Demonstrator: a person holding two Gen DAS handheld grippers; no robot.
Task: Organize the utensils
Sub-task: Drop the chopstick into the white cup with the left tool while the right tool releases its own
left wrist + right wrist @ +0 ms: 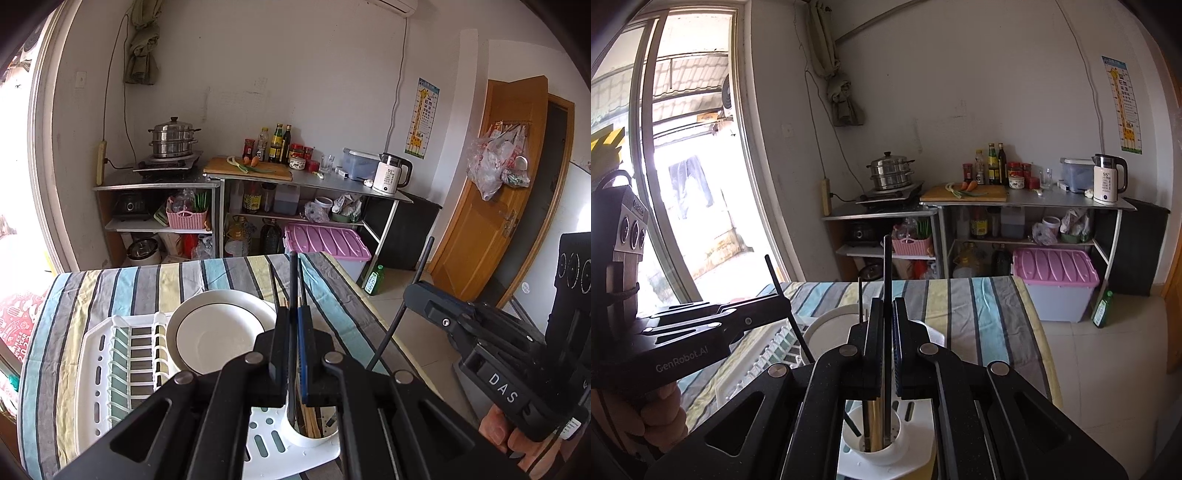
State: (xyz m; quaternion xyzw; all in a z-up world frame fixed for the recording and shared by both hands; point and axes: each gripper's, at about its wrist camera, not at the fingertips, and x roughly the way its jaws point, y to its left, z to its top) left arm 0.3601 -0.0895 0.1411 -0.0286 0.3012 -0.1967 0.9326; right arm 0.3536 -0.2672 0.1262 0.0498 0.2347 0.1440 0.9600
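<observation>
My left gripper (pixel 294 308) is shut on a black chopstick (pixel 293 273) that stands nearly upright. Its lower end reaches into the white utensil cup (pixel 321 439) at the corner of the white dish rack (pixel 96 354). My right gripper (pixel 887 301) is shut on a second black chopstick (pixel 886 258), whose lower end is also inside the cup (pixel 882 456). Several chopsticks stand in the cup, among them pale wooden chopsticks (pixel 874 417). Each gripper shows in the other's view, the right gripper (pixel 410 291) and the left gripper (pixel 785 295), tilted inward. A white plate (pixel 218 332) leans in the rack.
The rack sits on a table with a striped cloth (pixel 155 277). Beyond it stand metal kitchen shelves (pixel 314 181), a pink-lidded bin (pixel 328 240) and a green bottle (pixel 375 280) on the tiled floor. A wooden door (pixel 491 206) is at the right and a window (pixel 683 166) at the left.
</observation>
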